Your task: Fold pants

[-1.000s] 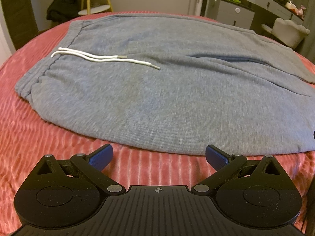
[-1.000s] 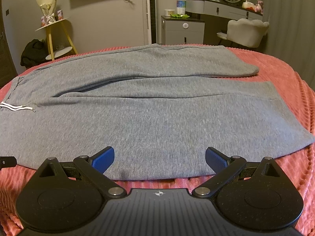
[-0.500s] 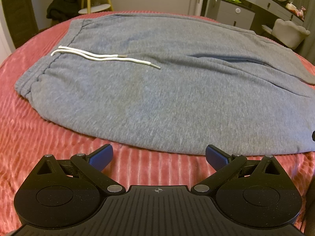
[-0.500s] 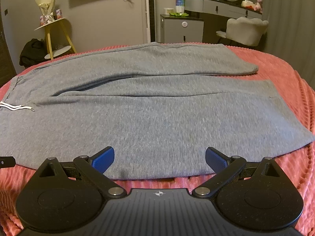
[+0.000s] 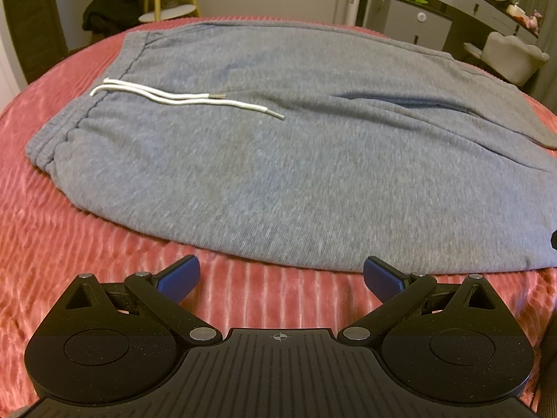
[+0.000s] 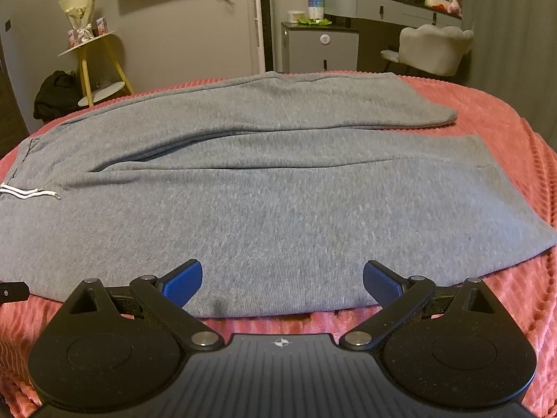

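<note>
Grey sweatpants (image 5: 296,146) lie flat on a pink ribbed bedspread (image 5: 52,244), waistband to the left with a white drawstring (image 5: 181,95) across the front. In the right wrist view the pants (image 6: 278,202) show both legs stretched to the right, the far leg lying beside the near one. My left gripper (image 5: 281,277) hovers open just short of the near hem edge by the hip. Over the near edge of the closer leg my right gripper (image 6: 282,278) stands open, nothing between its blue pads.
Beyond the bed stand a yellow side table (image 6: 94,59) with a bouquet, a dark bag (image 6: 55,94) on the floor, a grey cabinet (image 6: 320,48), a vanity with mirror and a pale chair (image 6: 435,48). The left gripper's tip (image 6: 12,291) shows at the left edge.
Both grippers have eased back and slightly up from the pants; the near edge sits a little farther from the left fingers. Both stay open.
</note>
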Tool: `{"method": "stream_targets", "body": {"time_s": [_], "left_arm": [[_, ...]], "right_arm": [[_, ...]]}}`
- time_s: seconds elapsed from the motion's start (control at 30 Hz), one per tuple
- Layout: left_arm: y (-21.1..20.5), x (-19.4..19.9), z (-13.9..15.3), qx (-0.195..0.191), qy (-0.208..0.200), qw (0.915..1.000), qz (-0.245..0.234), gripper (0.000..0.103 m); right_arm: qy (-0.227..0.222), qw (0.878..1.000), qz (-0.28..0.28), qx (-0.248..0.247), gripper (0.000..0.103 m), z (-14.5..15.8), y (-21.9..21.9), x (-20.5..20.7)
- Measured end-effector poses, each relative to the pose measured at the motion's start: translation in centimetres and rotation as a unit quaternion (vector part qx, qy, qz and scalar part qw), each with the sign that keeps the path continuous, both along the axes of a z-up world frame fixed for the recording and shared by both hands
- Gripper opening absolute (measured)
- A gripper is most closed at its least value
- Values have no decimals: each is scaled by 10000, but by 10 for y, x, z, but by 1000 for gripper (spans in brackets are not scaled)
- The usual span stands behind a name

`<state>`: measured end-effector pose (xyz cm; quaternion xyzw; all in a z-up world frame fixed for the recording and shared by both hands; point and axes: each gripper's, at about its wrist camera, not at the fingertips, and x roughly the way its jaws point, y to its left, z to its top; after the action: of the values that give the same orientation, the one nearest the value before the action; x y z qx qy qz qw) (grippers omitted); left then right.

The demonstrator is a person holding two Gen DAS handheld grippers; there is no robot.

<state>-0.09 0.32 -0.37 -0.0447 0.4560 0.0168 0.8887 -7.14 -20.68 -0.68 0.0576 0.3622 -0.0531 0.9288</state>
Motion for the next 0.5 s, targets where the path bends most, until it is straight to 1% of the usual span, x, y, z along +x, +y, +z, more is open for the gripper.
{"method": "stream_targets", "body": {"time_s": [0.23, 0.33, 0.4, 0.5], "left_arm": [[-1, 1, 1, -31, 57, 10000, -14, 103], [-2, 0, 2, 77, 8, 10000, -10, 103], [-2, 0, 3, 54, -4, 10000, 5, 103], [0, 0, 7, 4, -28, 10000, 69, 103]], "right_arm": [[6, 10000, 13, 45, 99, 0, 0, 2], [5, 10000, 27, 95, 99, 0, -1, 3], [4, 9999, 39, 123, 99, 0, -1, 3], [17, 9996, 59, 291, 99, 1, -4, 5]]}}
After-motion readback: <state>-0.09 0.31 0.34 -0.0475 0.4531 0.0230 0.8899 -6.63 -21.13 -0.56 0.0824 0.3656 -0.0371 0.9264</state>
